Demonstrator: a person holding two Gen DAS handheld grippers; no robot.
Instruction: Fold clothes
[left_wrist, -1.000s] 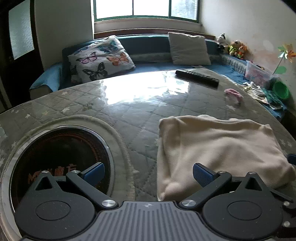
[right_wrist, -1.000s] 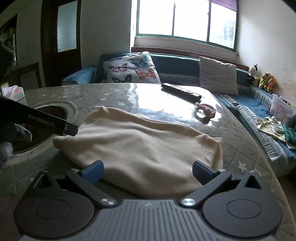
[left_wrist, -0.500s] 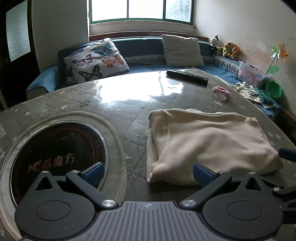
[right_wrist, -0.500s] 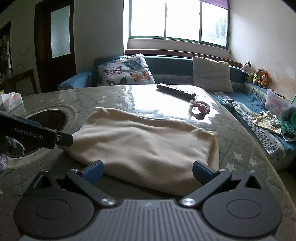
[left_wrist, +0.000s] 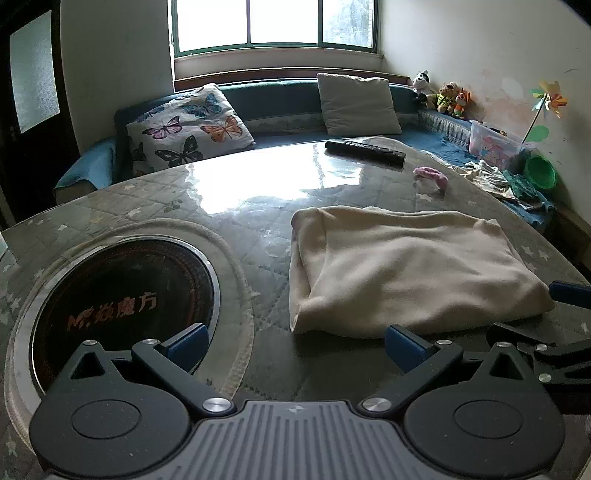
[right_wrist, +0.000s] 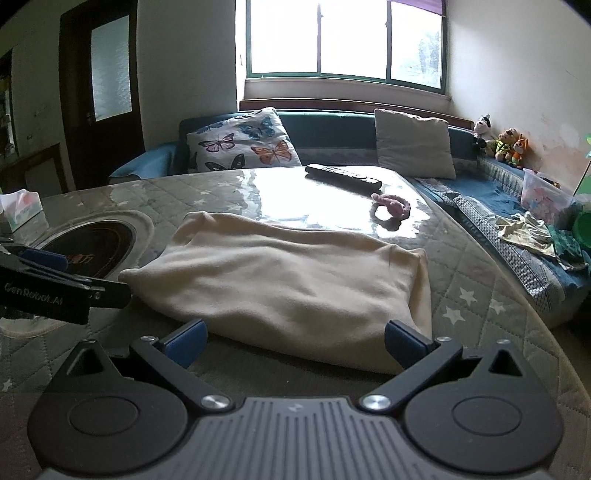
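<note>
Change: both hand-held grippers were drawn back toward the near edge over the last second, so the cream garment (left_wrist: 410, 269) was seen farther off and wholly free of them.
Meaning: the fold was judged finished or nearly so, the cloth having been left alone.
Left hand-held gripper (left_wrist: 295, 343): held with its jaws spread wide and empty, near the garment's left corner.
Right hand-held gripper (right_wrist: 295, 341): likewise spread and empty, short of the garment's near edge.
Garment place: laid flat on the quilted surface (left_wrist: 155, 206), right of the round inset burner (left_wrist: 122, 314), well short of the remote control (left_wrist: 364, 149) and pink hair band (left_wrist: 430, 175).
Garment look: a soft, thick, roughly rectangular bundle with rounded folded edges and slight wrinkles.
</note>
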